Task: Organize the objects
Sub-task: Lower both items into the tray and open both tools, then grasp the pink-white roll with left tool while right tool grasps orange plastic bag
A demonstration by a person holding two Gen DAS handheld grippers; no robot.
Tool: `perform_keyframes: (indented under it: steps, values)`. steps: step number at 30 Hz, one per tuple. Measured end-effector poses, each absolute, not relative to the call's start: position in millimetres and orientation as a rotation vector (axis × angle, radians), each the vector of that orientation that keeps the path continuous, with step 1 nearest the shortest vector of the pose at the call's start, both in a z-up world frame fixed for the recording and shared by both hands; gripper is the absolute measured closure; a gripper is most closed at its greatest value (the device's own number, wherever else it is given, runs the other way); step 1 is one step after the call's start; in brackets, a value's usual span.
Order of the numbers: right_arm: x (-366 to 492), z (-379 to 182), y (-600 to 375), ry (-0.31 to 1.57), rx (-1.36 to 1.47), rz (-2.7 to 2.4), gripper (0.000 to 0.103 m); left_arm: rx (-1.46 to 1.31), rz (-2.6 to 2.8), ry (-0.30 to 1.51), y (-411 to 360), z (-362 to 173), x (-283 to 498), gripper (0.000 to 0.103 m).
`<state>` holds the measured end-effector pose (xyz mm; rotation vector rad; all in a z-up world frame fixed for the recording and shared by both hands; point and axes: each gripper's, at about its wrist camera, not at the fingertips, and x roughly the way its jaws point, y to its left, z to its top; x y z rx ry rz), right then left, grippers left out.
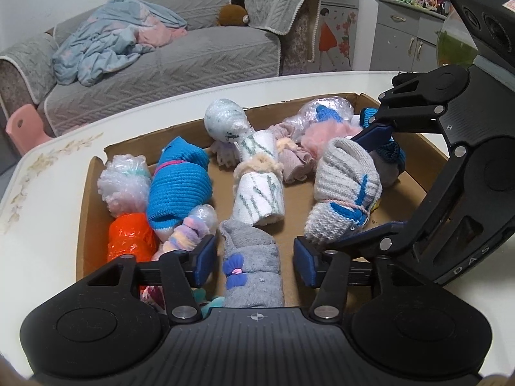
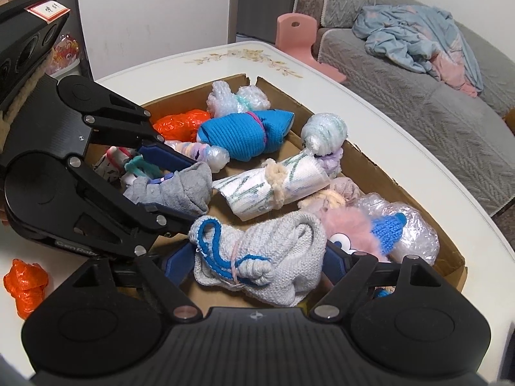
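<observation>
A shallow cardboard box [image 1: 82, 199] [image 2: 379, 173] on a white table holds several rolled socks and wrapped bundles. My left gripper [image 1: 254, 259] is open around a grey fleece roll with a purple bow [image 1: 254, 257] [image 2: 180, 189], its pads on either side and apart from it. My right gripper [image 2: 257, 262] [image 1: 347, 189] straddles a light grey knit roll with blue trim [image 2: 273, 257] [image 1: 344, 186]; its pads sit close at both sides. A blue knit roll [image 1: 180, 183], a white striped roll [image 1: 257, 193] and an orange plastic bundle [image 1: 128, 241] lie nearby in the box.
A second orange plastic bundle [image 2: 25, 284] lies on the table [image 2: 370, 109] outside the box. A grey sofa [image 1: 180, 61] with a blue blanket stands beyond the table, a pink stool [image 2: 299, 38] beside it, and a grey cabinet [image 1: 405, 35] at the far right.
</observation>
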<state>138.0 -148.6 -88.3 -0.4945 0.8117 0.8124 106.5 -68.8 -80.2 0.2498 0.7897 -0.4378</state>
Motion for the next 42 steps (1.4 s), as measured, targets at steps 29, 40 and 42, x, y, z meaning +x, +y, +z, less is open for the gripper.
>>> perform_keyframes:
  steps: [29, 40, 42]
  values:
    - [100.7, -55.5, -150.5, 0.744, -0.481, 0.768, 0.016, 0.201, -0.369, 0.688, -33.8, -36.1, 56.6, 0.024]
    - [59.2, -43.6, -163.8, 0.686, -0.334, 0.691, 0.011, 0.113, -0.262, 0.652, 10.1, -32.4, 18.9, 0.021]
    - [48.2, -43.5, -166.4, 0.68, -0.292, 0.663, 0.01, 0.091, -0.242, 0.643, 17.9, -34.1, 10.6, 0.019]
